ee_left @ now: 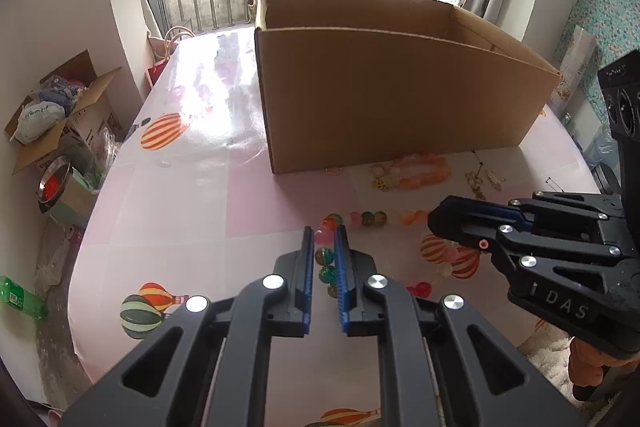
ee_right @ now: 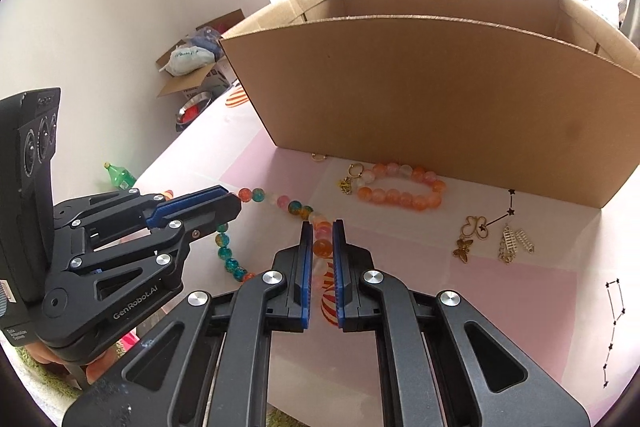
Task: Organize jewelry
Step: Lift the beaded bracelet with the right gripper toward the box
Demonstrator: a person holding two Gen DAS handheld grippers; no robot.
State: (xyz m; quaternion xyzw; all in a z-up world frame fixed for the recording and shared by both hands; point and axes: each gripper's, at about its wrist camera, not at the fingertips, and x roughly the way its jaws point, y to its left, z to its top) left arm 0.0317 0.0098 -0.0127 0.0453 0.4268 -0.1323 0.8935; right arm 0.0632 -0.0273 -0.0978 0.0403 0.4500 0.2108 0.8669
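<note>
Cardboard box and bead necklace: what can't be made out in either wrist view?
- Cardboard box interior: floor hidden by its near wall in both views.
- Bead necklace: part of the strand is covered by the left claw in the right wrist view and by the right claw in the left.
- Small gold charms: too small to identify in the left wrist view.

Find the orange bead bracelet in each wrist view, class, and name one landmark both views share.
Left wrist view: the orange bead bracelet lies right of centre, at the foot of the box.
Right wrist view: right of centre, in front of the box's near wall.
Shared landmark: the cardboard box.
</note>
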